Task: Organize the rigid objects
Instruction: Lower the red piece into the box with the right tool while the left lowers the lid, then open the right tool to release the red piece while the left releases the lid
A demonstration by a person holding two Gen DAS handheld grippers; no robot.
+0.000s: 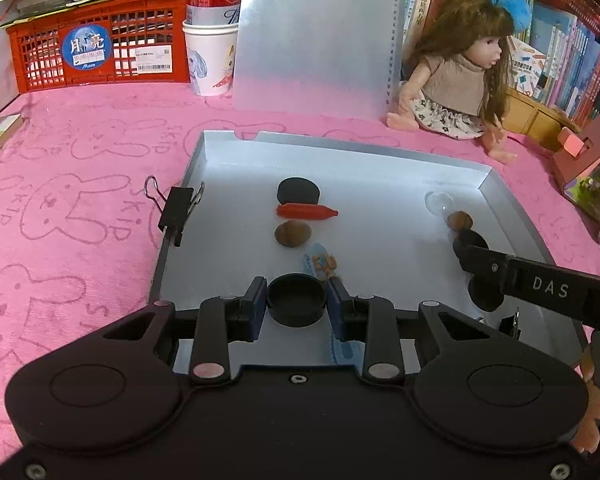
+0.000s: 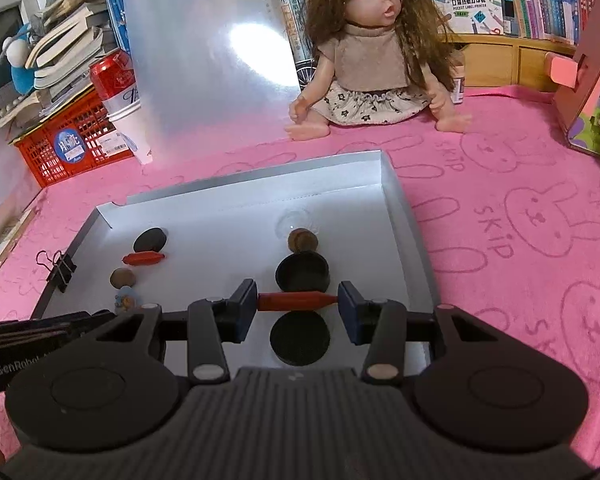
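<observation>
**Inspector:** Begin at the left edge.

**Assistant:** A binder clip [image 1: 176,212] is clamped on the left wall of the tray [image 1: 340,144] and leans inward. The wall is low, with pink towel [image 1: 80,220] outside it. Next comes a column on the tray floor: a flat black disc [image 1: 299,191], a red pointed stick [image 1: 306,211], a brown nut [image 1: 293,233] and a blue figure clip [image 1: 322,262].

**Inspector:** And the left gripper [image 1: 297,304]?

**Assistant:** It is closed across the sides of a round black cap [image 1: 296,300] at the near end of that column, close to the tray's near wall. I judge the cap light, stiff and smooth-sided. A hold across its full width suits it, though it could twist out if pinched off-centre. The blue clip lies just beside the right finger, so a sideways move is tight.

**Inspector:** Further right?

**Assistant:** There is open floor between the columns. The right column holds a clear dome [image 2: 290,220], a second nut [image 2: 302,240] and an open black cup [image 2: 302,274]. The right gripper [image 2: 297,300] pinches a second red stick [image 2: 296,301] end to end by its tapered tips. That looks a marginal hold, since a rigid, light, slick stick may pivot or spring out. Another black disc [image 2: 299,338] sits just nearer than the stick.

**Inspector:** Clearance?

**Assistant:** The cup is close beyond the stick. The right wall stands clear of this column.
</observation>
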